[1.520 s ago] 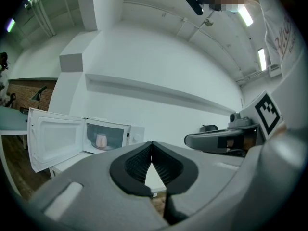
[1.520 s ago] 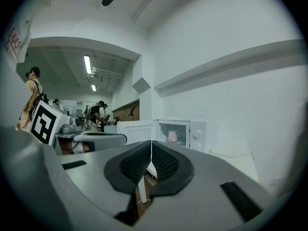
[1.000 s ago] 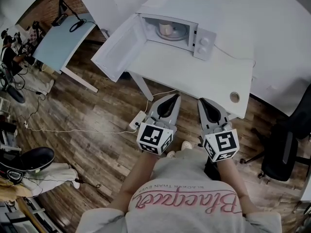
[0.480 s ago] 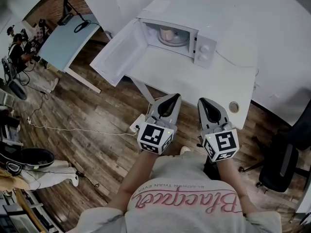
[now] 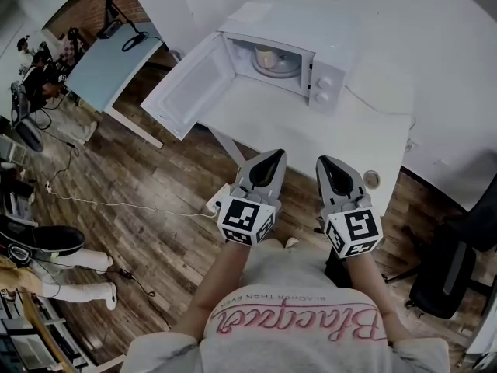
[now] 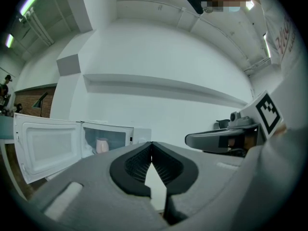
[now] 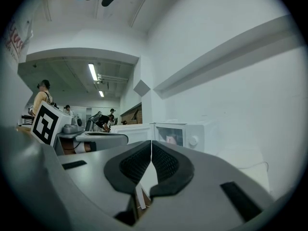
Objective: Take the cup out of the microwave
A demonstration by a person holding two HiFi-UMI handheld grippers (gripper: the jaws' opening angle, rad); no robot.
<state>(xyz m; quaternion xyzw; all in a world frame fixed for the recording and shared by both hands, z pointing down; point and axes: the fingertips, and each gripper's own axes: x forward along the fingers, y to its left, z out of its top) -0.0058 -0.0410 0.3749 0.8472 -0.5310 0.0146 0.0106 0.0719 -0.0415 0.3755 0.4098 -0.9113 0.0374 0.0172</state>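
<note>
A small pale cup sits inside a white box-shaped microwave oven, on its round glass turntable. The oven stands at the far side of a white rectangular worktop. Its white door hangs wide open toward 9 o'clock, reaching past the worktop's edge. In the head view the oven lies at about 12 o'clock from the two grippers and well apart from them.

The left gripper and the right gripper are held side by side at the near edge of the worktop, both pointing level toward the oven. In the left gripper view its dark ribbed jaws meet at the tips with nothing between them. The cup shows at about 10 o'clock of those tips, inside the open cavity. In the right gripper view the jaws are likewise pressed together and empty, and the cup appears at about 1 o'clock of the tips.

A brown wooden plank floor lies below the worktop. A white power strip rests on it just beside the left gripper. A light-blue desk stands at 10 o'clock and a black office chair at 4 o'clock.
</note>
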